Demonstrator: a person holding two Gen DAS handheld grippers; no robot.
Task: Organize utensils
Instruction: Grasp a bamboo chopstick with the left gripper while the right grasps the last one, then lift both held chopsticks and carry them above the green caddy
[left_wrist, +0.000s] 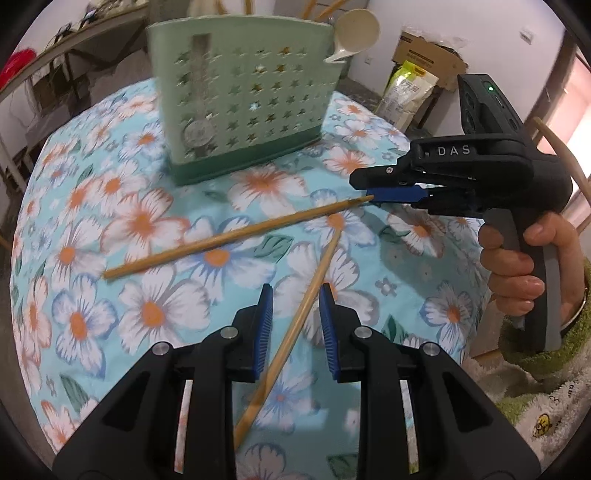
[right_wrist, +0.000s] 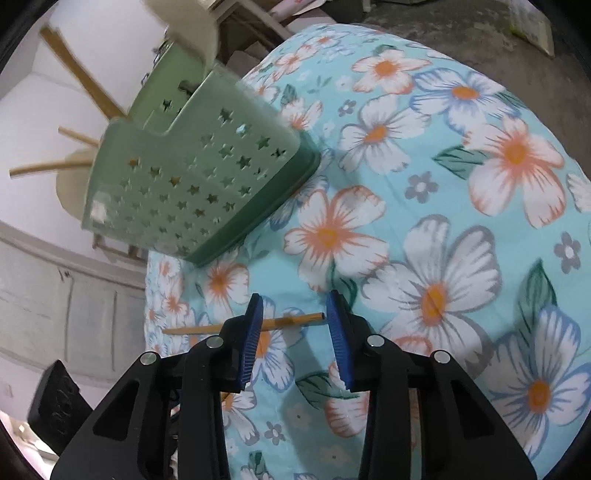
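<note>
Now you have two chopsticks loose on the flowered bench (left_wrist: 122, 184), and each needs its own grasp. The near chopstick (left_wrist: 295, 325) runs between the blue pads of your left tongs (left_wrist: 295, 306), which stand open around it without touching. The far chopstick (left_wrist: 236, 236) lies across the cloth in front of the green holder (left_wrist: 240, 96), and its tip reaches the right tongs (left_wrist: 373, 195). From the right wrist view the right tongs (right_wrist: 295, 317) are also open, with the end of this stick (right_wrist: 295, 320) lying crosswise between the pads.

For a good step, I would lower the left tongs until the pads are level with the stick, then close slowly so it does not roll away. On the right side the stick is only at its very end between the pads; I think you should move further along it before closing, otherwise it may swing when lifted. The holder already carries other sticks and a cream spoon (left_wrist: 354, 33), so aim for a free place at its top.
</note>
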